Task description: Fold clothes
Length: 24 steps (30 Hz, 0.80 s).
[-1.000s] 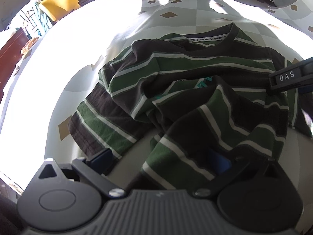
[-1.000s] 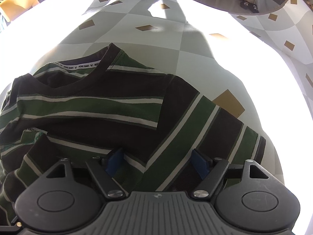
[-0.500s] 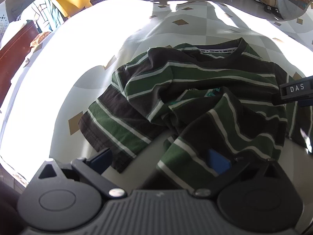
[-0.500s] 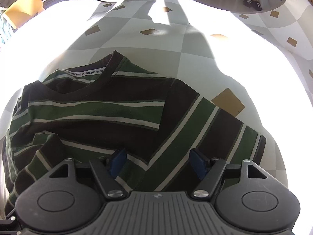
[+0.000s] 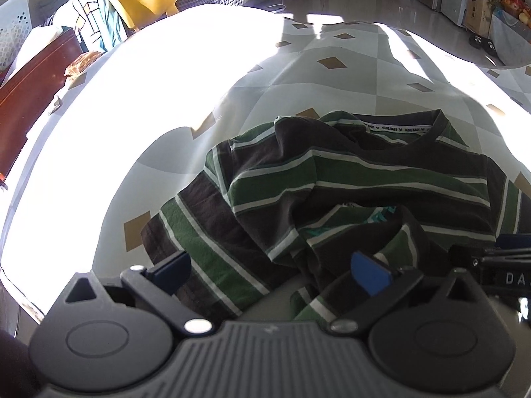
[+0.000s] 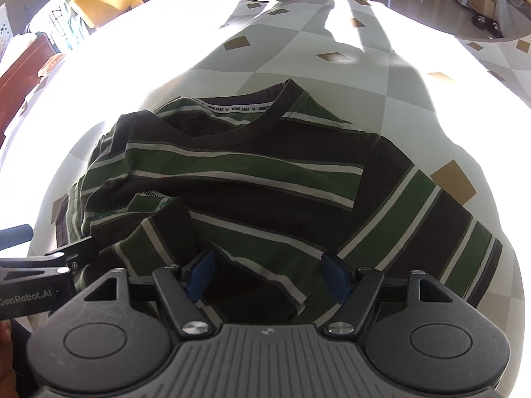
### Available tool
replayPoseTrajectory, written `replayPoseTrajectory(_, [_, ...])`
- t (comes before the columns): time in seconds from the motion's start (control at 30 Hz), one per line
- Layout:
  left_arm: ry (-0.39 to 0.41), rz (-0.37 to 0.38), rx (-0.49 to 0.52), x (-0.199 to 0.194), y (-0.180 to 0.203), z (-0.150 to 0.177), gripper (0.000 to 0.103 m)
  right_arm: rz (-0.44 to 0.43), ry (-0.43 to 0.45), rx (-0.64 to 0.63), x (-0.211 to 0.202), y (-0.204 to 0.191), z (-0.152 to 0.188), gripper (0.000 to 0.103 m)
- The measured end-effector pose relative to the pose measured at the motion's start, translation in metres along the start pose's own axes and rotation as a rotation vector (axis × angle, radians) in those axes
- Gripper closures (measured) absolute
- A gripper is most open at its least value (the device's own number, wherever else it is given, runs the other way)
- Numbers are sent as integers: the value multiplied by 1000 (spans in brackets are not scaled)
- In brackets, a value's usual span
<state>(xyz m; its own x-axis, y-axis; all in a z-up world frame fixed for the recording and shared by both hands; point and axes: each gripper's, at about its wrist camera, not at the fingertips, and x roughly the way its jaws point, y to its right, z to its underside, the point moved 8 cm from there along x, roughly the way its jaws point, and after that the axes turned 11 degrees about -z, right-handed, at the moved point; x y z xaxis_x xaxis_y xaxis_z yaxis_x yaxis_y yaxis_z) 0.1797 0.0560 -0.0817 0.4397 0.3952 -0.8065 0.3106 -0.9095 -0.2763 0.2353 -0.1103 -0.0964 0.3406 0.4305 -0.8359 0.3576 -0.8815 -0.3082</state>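
Bench [image 5: 348, 76] fills both frames, covered in a diamond-pattern cloth, with hard sun washing out the left half. I read the shirt as laid mid-bench so both tools can reach it from the near edge.

Striped T-shirt [image 6: 265, 179] sits centre frame in both views, with green, dark brown and white stripes. The collar [image 6: 245, 107] points toward the top of frame, the label tape showing inside the neck. It is partly spread, not flat. One sleeve [image 6: 431, 225] lies out flat at lower right of the right wrist view. The other sleeve [image 5: 205, 232] lies out at lower left of the left wrist view. The hem region near me is bunched and turned over itself at lower centre, so it looks mid-arrangement rather than neatly folded.

Left tool [image 5: 270, 270]: fingers spread wide, gripping nothing, with rumpled cloth lying between and under the pads [image 5: 368, 272].

Right tool [image 6: 270, 275]: also spread, holding nothing, and the cloth passes between the fingers without being pinched. My guess is both sit at the near hem to take or release an edge; I can't tell which.
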Motion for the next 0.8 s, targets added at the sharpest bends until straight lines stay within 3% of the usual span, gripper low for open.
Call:
replayPoseTrajectory(0.4, [-33,-49,-16,37,-5,-18,0,-146,-82,-143,-8,-45,30,34])
replayPoseTrajectory(0.67, [-65,-61,-49,56,-5,-15,0,-88,-114,-257,3,-58,52,37])
replayPoseTrajectory(0.8, [-79,-80,-61,65,-8,-13,0,-16,-144,-311,12,-58,59,43])
